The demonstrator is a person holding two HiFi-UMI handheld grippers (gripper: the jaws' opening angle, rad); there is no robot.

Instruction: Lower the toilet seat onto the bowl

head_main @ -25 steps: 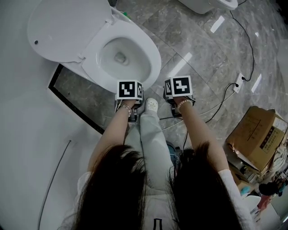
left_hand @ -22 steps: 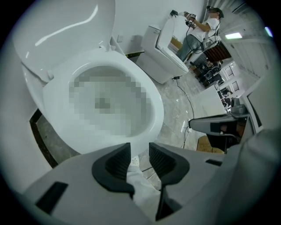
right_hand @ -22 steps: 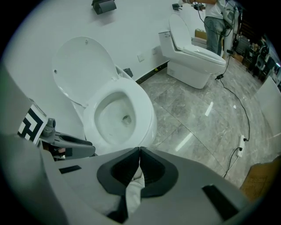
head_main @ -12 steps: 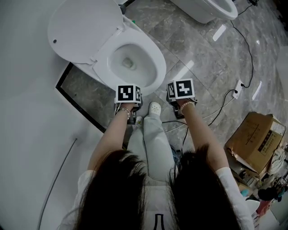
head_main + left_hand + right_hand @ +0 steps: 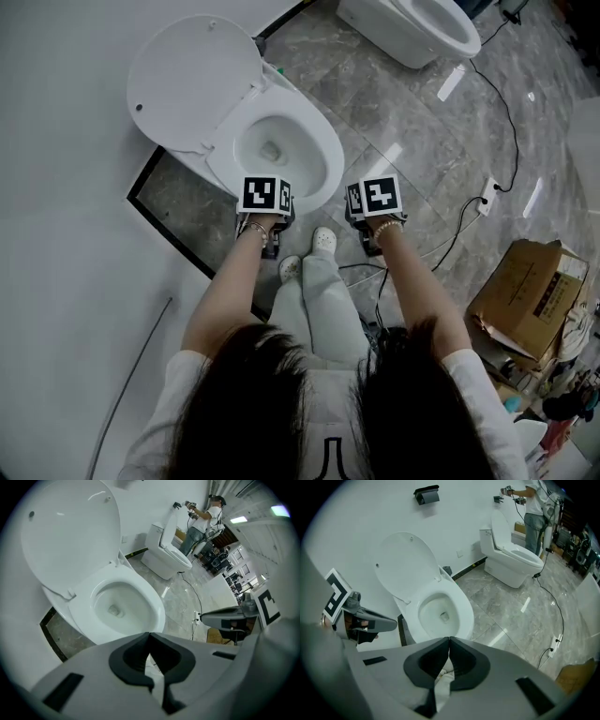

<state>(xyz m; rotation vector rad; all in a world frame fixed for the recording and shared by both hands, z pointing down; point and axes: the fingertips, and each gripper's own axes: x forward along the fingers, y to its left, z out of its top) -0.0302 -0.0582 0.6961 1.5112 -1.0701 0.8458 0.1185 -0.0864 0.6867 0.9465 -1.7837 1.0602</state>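
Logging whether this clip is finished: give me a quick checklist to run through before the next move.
1. Toilet seat lying flat on the bowl: ok.
2. Lid raised and out of the way: ok.
3. Left claw empty: ok. Its jaws have just been closing and are shut on nothing.
4. Right claw shut and empty: ok.
5. Both claws clear of the seat: ok.
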